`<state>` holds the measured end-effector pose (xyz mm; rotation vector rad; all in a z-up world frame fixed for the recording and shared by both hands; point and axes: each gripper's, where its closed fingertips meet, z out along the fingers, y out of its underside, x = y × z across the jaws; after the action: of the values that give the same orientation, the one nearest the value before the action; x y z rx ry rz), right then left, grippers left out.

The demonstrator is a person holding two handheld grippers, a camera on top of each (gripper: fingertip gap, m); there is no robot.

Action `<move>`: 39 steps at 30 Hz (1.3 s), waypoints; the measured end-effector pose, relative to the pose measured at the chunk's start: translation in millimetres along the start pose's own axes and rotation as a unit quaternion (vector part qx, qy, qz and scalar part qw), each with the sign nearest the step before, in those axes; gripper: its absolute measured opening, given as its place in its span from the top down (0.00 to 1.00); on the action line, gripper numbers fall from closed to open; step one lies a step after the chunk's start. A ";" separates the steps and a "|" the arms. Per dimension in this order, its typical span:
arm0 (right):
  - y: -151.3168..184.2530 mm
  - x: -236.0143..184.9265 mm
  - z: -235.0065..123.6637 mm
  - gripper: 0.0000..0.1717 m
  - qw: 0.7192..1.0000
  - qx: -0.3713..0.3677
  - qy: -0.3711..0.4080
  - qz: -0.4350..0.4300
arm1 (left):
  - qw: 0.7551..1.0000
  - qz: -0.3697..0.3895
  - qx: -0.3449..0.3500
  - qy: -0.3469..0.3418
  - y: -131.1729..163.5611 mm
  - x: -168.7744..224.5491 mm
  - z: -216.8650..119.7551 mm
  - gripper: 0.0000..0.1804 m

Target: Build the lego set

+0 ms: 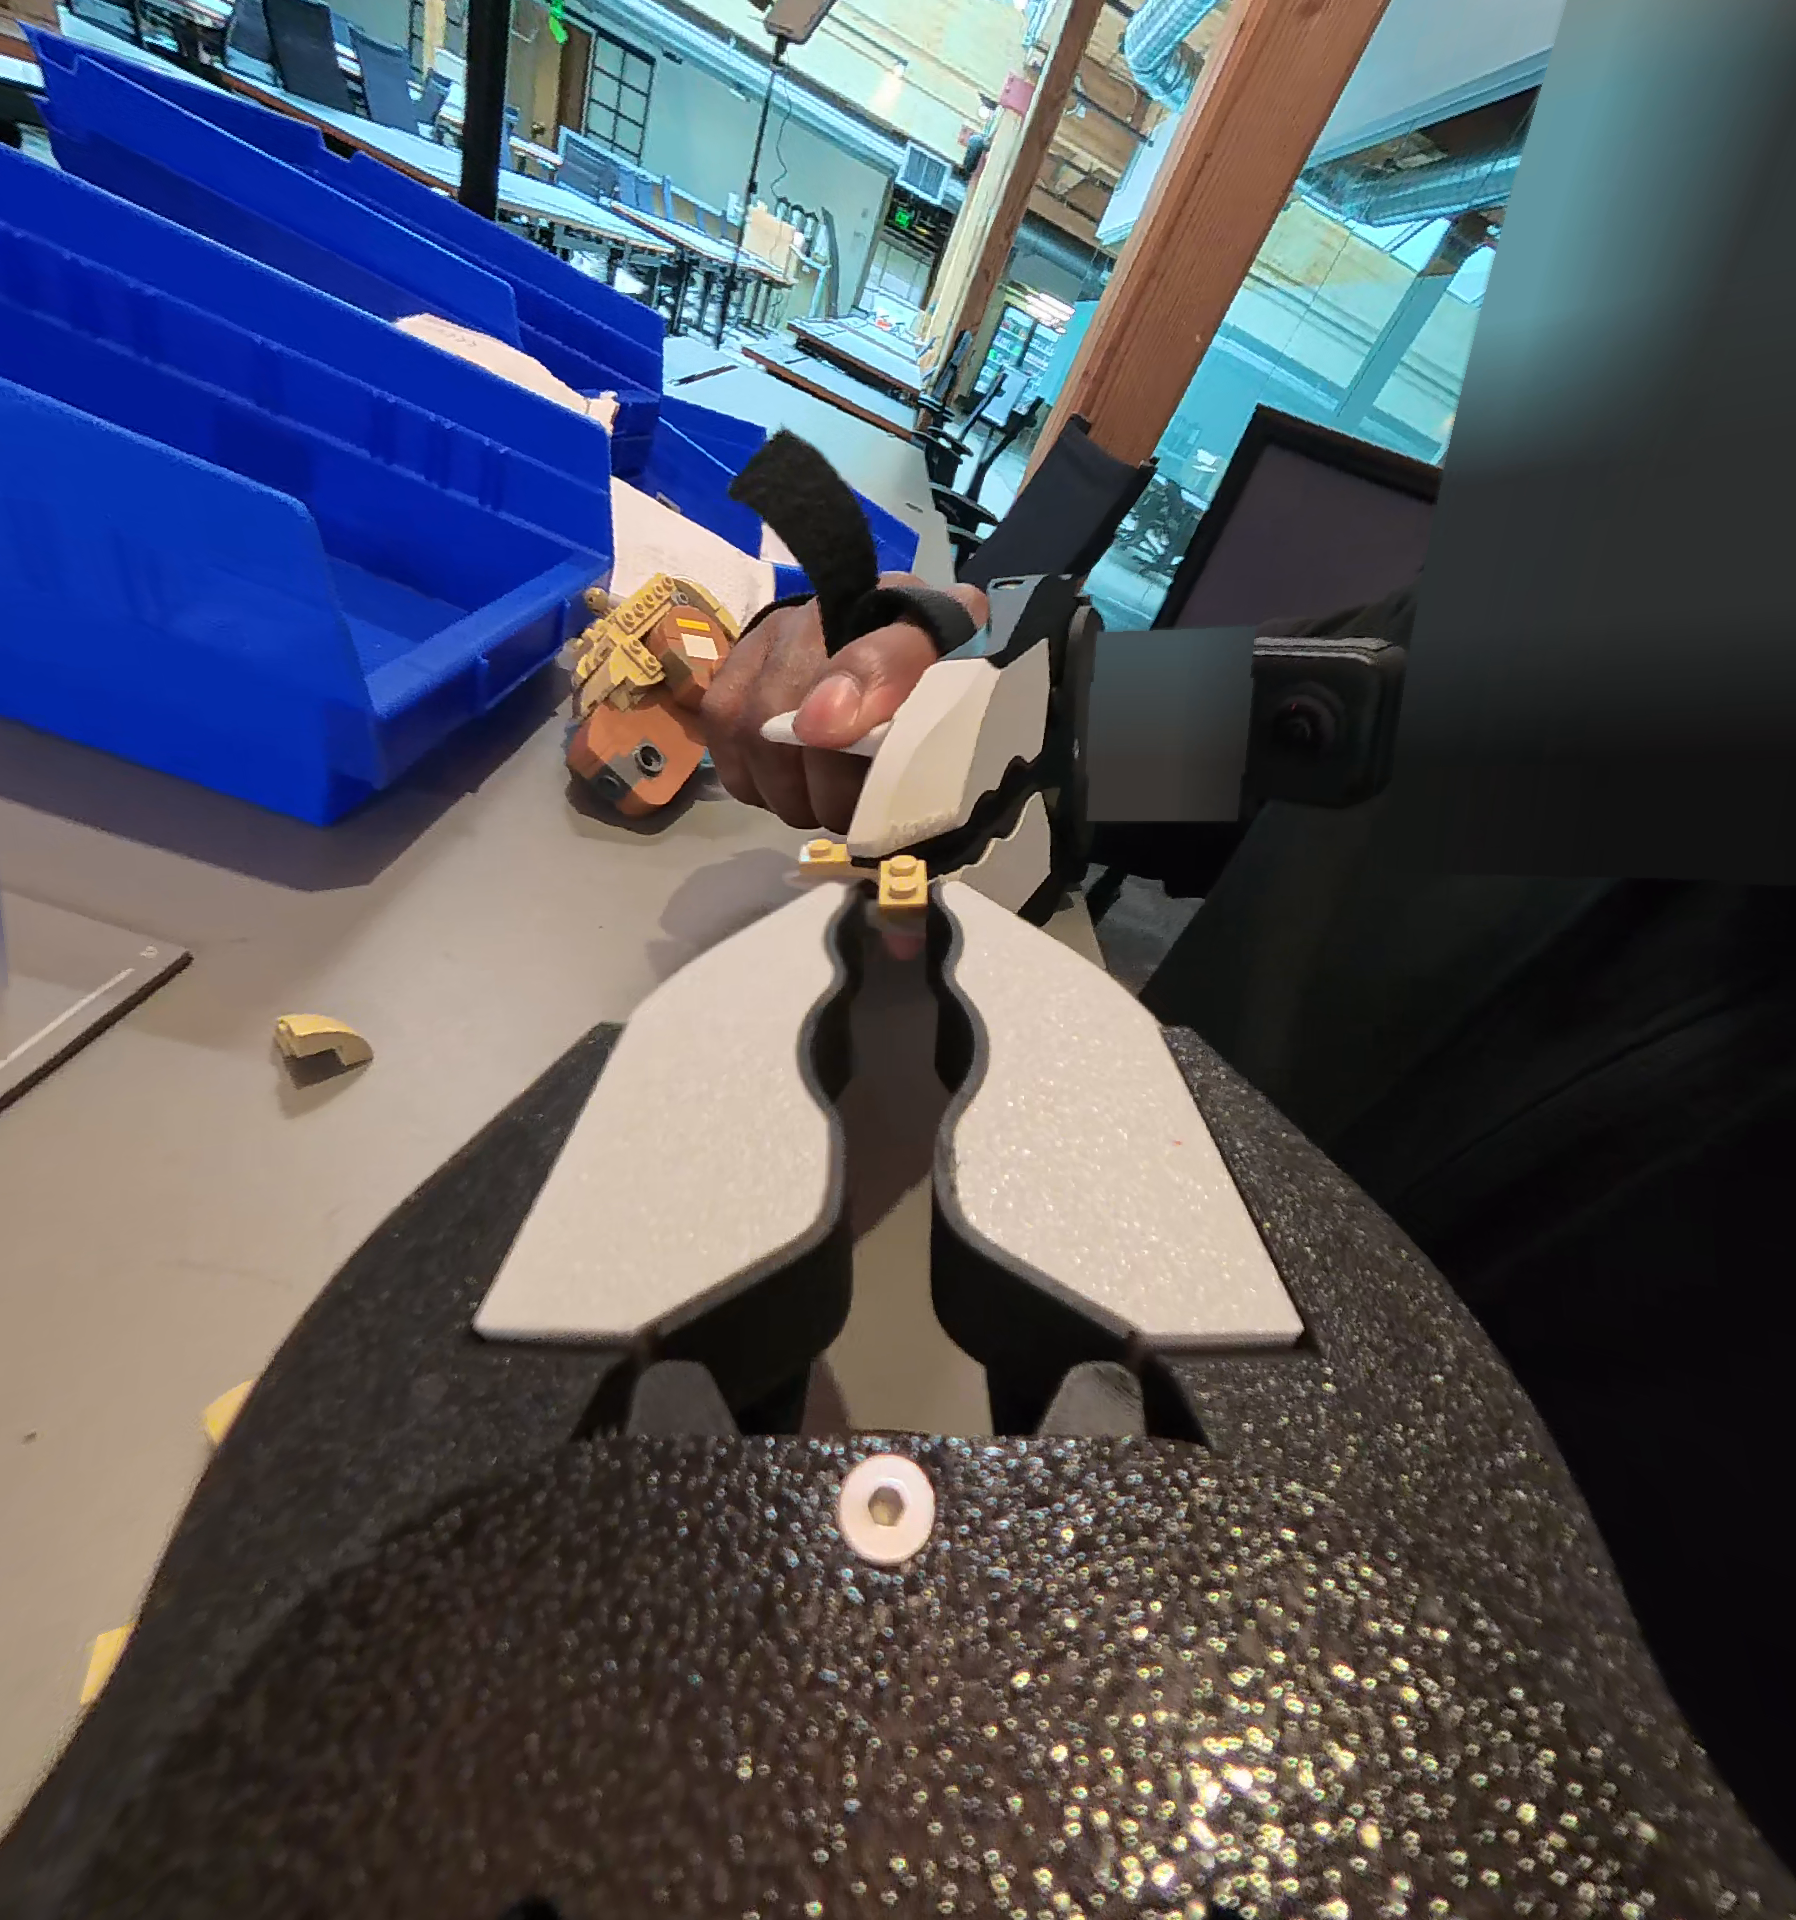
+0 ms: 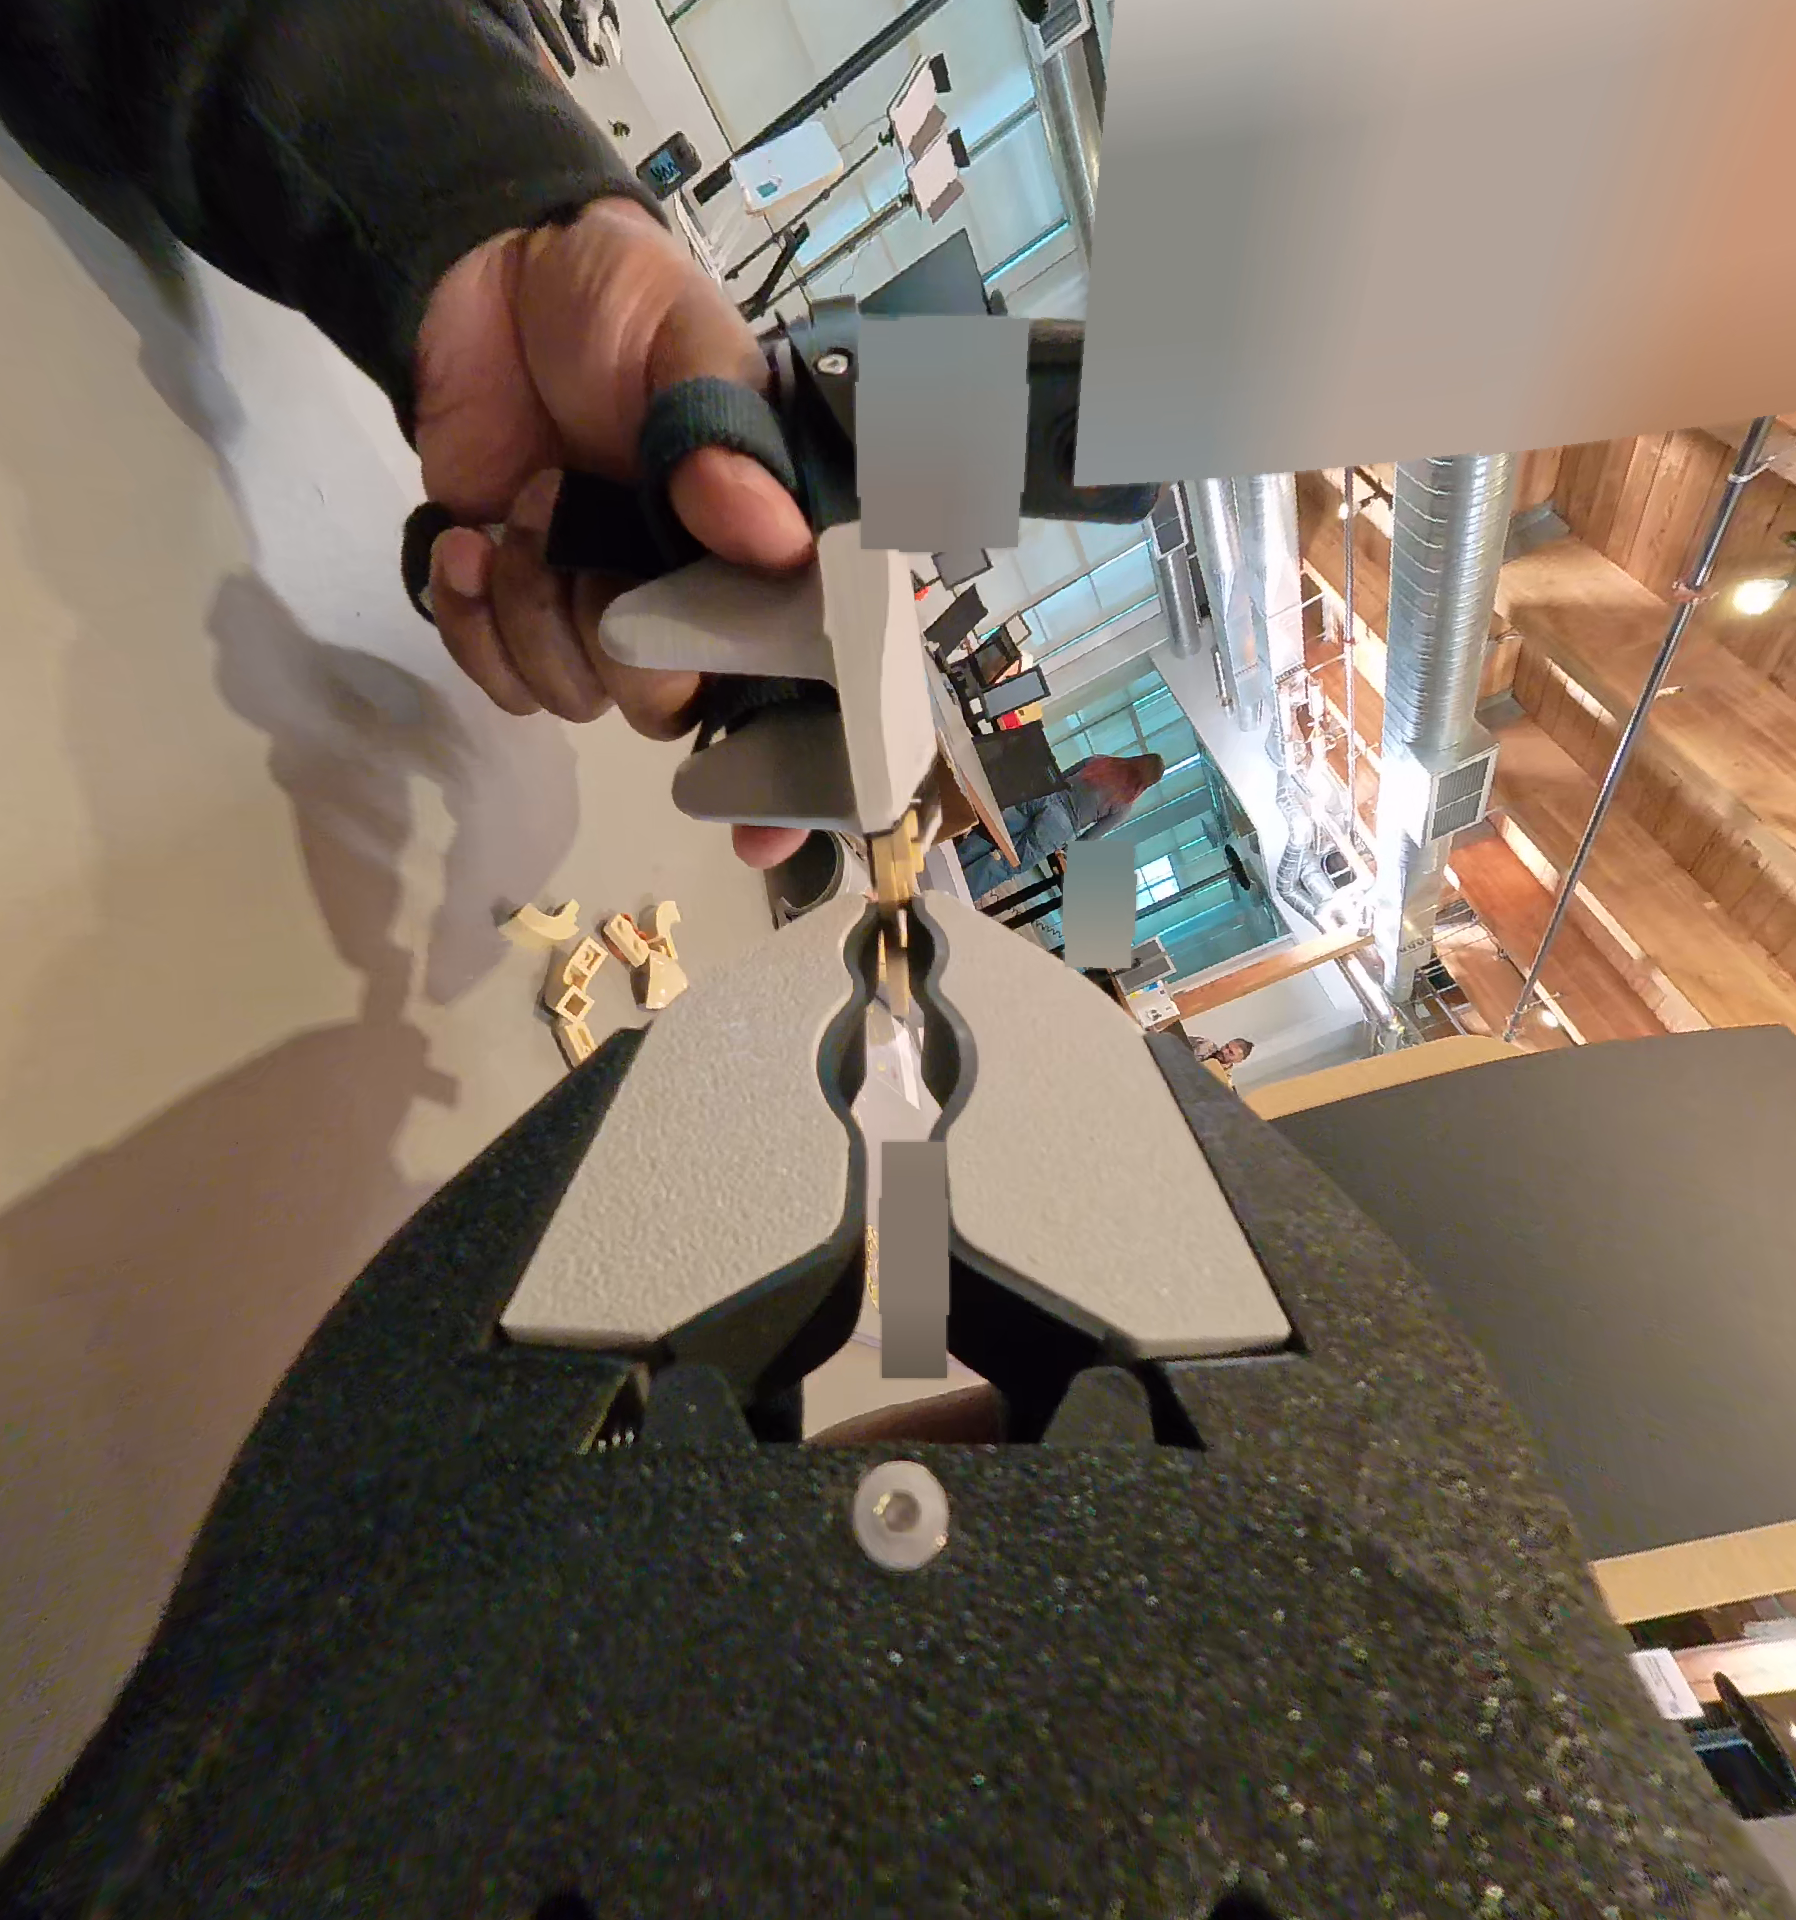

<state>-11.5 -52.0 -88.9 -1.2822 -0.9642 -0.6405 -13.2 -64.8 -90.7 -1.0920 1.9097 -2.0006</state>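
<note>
Left tool [image 1: 899, 899] pinches tan plate [image 1: 902, 885]; right tool [image 1: 878, 847] grips adjoining plate [image 1: 823, 855].

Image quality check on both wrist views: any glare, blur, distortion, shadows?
Left wrist view: specular sparkle on the black gripper body; wide-angle bending of the blue bins; the tan plates at the fingertips are sharp. Right wrist view: the frame is rolled sideways, soft shadows fall on the table, the loose tan pieces are slightly blurred. Both carry overlaid blur patches.
</note>
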 end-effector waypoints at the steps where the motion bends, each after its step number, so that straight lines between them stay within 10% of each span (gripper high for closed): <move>1: -0.4 -0.2 0.0 0.98 1.000 0.001 -0.001 0.000 | 1.000 0.003 -0.001 -0.009 0.2 -2.1 -0.4 0.92; 39: 0.8 -38.0 1.5 0.94 0.990 -0.008 -0.028 -0.138 | 0.986 0.142 -0.072 -0.057 37.5 -0.1 -1.1 0.96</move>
<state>-29.4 -54.7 -122.4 -1.1950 -1.1973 -0.8302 -27.0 -70.1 -125.1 -0.8839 2.0420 -1.6373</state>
